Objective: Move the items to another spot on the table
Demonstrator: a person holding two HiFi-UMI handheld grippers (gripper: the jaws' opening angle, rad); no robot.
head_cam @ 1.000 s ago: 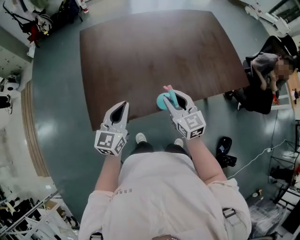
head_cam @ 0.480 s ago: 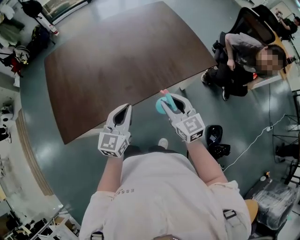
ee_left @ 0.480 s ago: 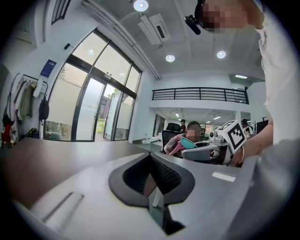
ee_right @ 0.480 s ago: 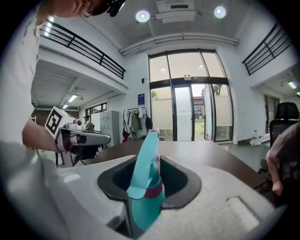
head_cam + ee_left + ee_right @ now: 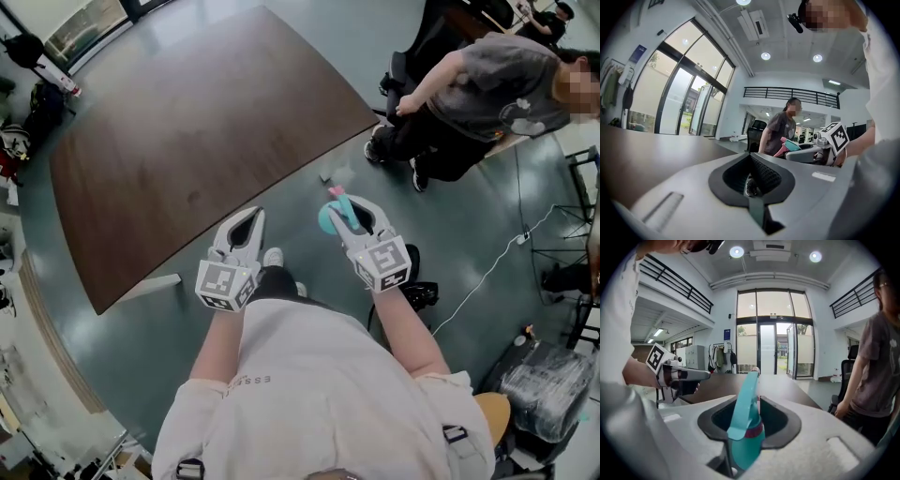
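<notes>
Teal tool (image 5: 746, 427) pinched in right claw (image 5: 354, 210), long axis pointing forward along it; left claw (image 5: 247, 217) pressed together.

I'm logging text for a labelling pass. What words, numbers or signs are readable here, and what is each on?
"ESSE": on the wearer's white shirt; any further letters are not legible.
Left marker cube and right marker cube: black-and-white square patterns, no words.
Blue wall sign: too small to read.
</notes>
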